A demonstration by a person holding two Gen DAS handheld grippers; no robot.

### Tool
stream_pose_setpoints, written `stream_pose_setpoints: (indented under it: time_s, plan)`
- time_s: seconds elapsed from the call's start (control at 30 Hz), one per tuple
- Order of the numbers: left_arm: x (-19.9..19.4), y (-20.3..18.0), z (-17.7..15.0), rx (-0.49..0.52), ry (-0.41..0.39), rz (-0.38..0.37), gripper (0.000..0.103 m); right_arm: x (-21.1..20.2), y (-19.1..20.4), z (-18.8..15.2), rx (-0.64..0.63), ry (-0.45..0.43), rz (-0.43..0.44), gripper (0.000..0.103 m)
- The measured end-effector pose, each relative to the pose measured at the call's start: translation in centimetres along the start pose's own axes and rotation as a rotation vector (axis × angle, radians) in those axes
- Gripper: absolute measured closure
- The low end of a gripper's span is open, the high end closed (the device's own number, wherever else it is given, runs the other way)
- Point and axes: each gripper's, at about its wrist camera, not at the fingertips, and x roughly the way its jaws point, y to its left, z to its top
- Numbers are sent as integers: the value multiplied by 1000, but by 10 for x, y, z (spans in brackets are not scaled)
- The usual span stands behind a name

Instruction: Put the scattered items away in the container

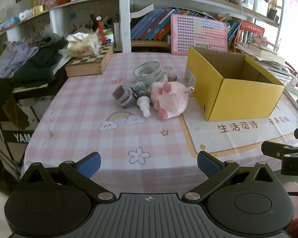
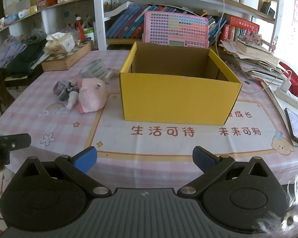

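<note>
Not started: box (image 2: pixel 178 99) empty, both grippers wide apart, holding nothing.
We'd send left gripper (image 1: pixel 149 166) to plush (image 1: pixel 168 99) first; right gripper (image 2: pixel 145 159) faces box.

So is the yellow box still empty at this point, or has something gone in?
Seemingly empty: the yellow box stands open-topped, showing only bare brown inner walls; its floor is hidden. The pink plush lies outside it.

One box (image 2: pixel 178 99) — one plush (image 1: pixel 168 99) — one tape roll (image 1: pixel 148 72)
</note>
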Motion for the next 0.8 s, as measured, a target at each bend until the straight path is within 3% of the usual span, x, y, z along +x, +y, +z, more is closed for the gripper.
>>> stream_pose_setpoints:
  time_s: [0.8]
  plan:
    - [0, 0, -3, -1, 1, 6, 0, 0, 0, 0, -3, 3, 5, 0]
